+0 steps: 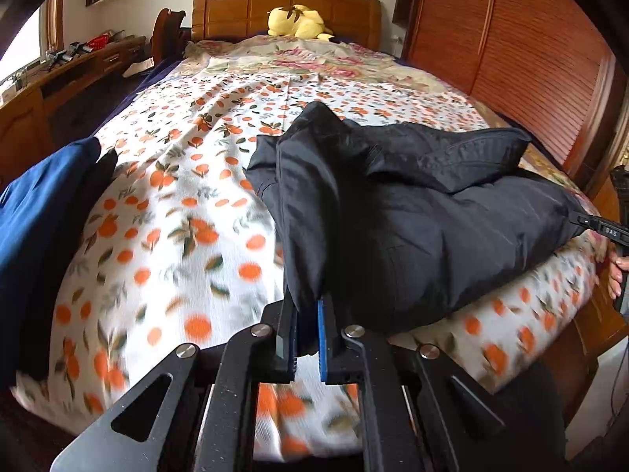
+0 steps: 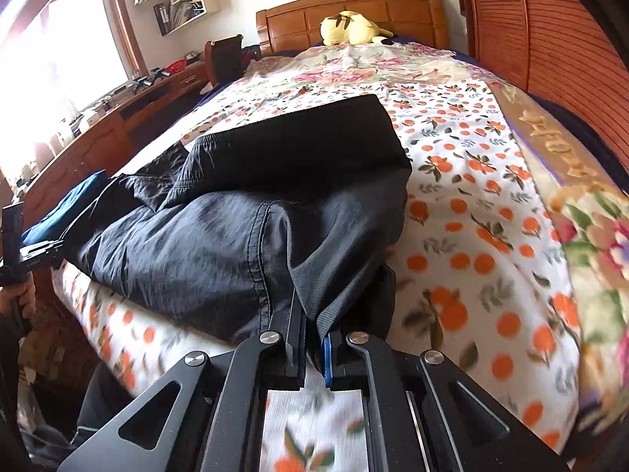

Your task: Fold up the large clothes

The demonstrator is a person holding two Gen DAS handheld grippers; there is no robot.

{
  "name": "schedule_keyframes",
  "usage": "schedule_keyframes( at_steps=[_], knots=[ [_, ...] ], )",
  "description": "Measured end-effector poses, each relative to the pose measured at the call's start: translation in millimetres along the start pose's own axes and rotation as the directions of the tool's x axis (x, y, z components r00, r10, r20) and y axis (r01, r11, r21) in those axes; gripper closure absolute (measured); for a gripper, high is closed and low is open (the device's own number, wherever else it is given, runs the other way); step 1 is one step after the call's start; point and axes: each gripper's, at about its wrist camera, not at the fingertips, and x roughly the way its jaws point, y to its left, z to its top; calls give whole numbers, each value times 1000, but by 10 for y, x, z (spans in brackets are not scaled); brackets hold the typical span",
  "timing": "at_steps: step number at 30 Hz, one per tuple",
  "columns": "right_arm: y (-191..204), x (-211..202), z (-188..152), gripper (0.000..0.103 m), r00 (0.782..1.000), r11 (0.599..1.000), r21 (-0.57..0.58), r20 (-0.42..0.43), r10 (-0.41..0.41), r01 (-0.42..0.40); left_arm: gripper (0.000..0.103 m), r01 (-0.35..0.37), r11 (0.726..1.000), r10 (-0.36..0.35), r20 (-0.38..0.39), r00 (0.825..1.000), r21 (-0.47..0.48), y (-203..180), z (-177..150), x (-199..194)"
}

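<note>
The black garment (image 1: 412, 212) lies bunched on the bed (image 1: 177, 236), across the near end of the orange-print blanket (image 1: 188, 204); in the left wrist view it fills the centre and stretches toward 3 o'clock, and a hanging fold of it drops straight into the left gripper (image 1: 307, 338) at 6 o'clock; the jaws are closed on that fold, blue pads pressing the cloth from both sides; at 3 o'clock the right gripper (image 1: 601, 230) meets the far edge of the same garment, with a hand (image 1: 617, 279) below it

In the right wrist view the black garment (image 2: 255, 212) spreads from the centre toward 9 o'clock, one flat panel lying up toward 12 o'clock; a seamed edge runs down into the right gripper (image 2: 314, 350) at 6 o'clock, whose jaws are clamped on the cloth; the left gripper (image 2: 39, 253) shows at 9 o'clock at the garment's other end, raised off the bed edge

A dark blue cloth (image 1: 35, 228) lies at 9 o'clock on the left side of the bed, just beside the black garment's far end in the right wrist view; a yellow plush toy (image 1: 298, 21) rests by the headboard (image 1: 287, 8) at 12 o'clock, well apart from the garment
</note>
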Motion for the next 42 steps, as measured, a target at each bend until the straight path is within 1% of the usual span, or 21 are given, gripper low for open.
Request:
schedule_keyframes(
  at_steps=[3,7,9,10,13,16,17,18,20,22,23,29,33,37,42],
  knots=[
    [35,-229,-135,97,1000,1000,-11,0,-4,4,95,9,1000,-9,4,1000,4,-80,-198,-213],
    [60,-387,-281,96,1000,999,-27,-12,-25,24,95,-1,1000,1,7,1000,14,-137,-336,-328],
    [77,-396,-297,93,998,998,-34,-19,-55,54,95,-17,999,16,4,1000,31,-166,-366,-320],
    [80,-401,-295,90,997,997,-28,-25,-68,67,95,-24,999,24,3,1000,36,-175,-374,-312],
    [151,-427,-255,84,995,995,-6,-30,-98,98,93,-39,999,39,-3,999,31,-180,-382,-291],
    [233,-489,-257,76,990,990,-3,-27,-139,139,76,-45,998,44,7,999,36,-174,-402,-314],
    [266,-519,-270,71,988,988,-3,-25,-153,153,67,-34,999,33,12,999,35,-159,-397,-321],
    [294,-546,-275,69,985,986,-3,-24,-168,168,62,-26,999,25,18,1000,34,-155,-391,-338],
    [349,-599,-280,61,982,982,0,-13,-187,187,61,-20,999,19,25,1000,36,-135,-367,-348],
    [419,-629,-282,55,980,980,2,-4,-198,198,61,-16,999,14,29,999,42,-108,-325,-347],
    [466,-635,-276,53,979,979,0,-2,-205,205,61,-8,999,7,32,999,45,-95,-299,-342],
    [738,-638,-229,51,970,970,-14,7,-243,243,59,21,997,-25,45,999,76,-73,-102,-288],
    [857,-648,-137,51,974,974,4,34,-226,226,47,40,995,-45,54,998,86,-49,45,-226],
    [1016,-600,-39,47,975,975,-29,48,-219,221,46,53,993,-58,50,997,102,-57,170,-124],
    [1097,-466,8,45,980,979,-51,36,-193,195,46,66,991,-72,43,996,116,-107,355,63]
  ],
)
